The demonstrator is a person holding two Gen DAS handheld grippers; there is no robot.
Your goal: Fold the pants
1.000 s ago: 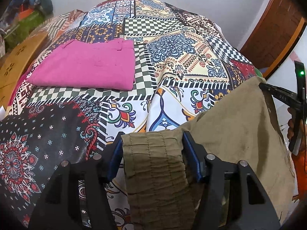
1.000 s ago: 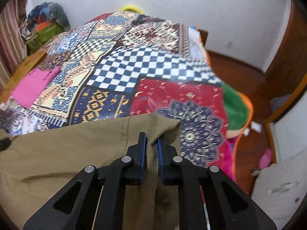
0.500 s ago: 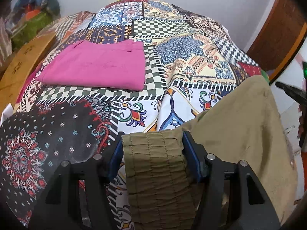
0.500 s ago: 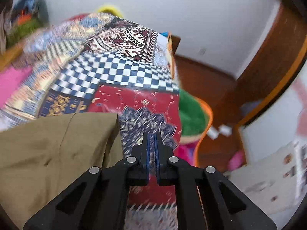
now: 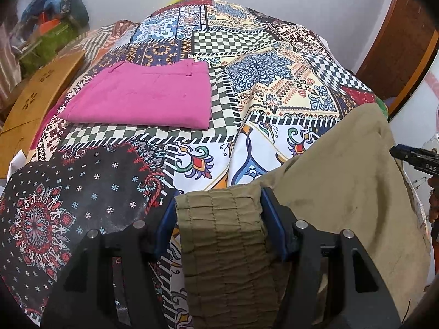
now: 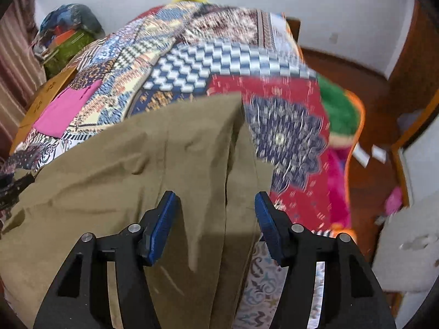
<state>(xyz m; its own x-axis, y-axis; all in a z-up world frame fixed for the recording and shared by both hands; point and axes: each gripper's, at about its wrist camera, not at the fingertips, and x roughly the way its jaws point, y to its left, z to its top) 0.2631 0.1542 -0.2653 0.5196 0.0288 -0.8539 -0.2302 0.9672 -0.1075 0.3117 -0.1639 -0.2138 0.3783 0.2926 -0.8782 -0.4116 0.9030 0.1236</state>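
Olive pants (image 5: 343,186) lie across the near right of the patchwork bedspread (image 5: 274,82). My left gripper (image 5: 219,208) is shut on their gathered elastic waistband (image 5: 222,235), which fills the gap between the blue pads. In the right wrist view my right gripper (image 6: 216,208) hovers over the leg end of the olive pants (image 6: 164,159). Its jaws are opening, the cloth lies below and between them, and the pads do not press on it. The right gripper's tip (image 5: 411,159) also shows at the left wrist view's right edge.
Folded pink pants (image 5: 142,96) lie further back on the bed. A wooden board (image 5: 35,101) and a pile of bags (image 5: 52,27) stand at the left. A green and orange blanket (image 6: 340,109) hangs off the bed's right edge above the wooden floor (image 6: 365,186).
My right gripper was shut at the pants' leg end, swung right off the cloth, then came back over it with its jaws apart. The left gripper kept its hold and place.
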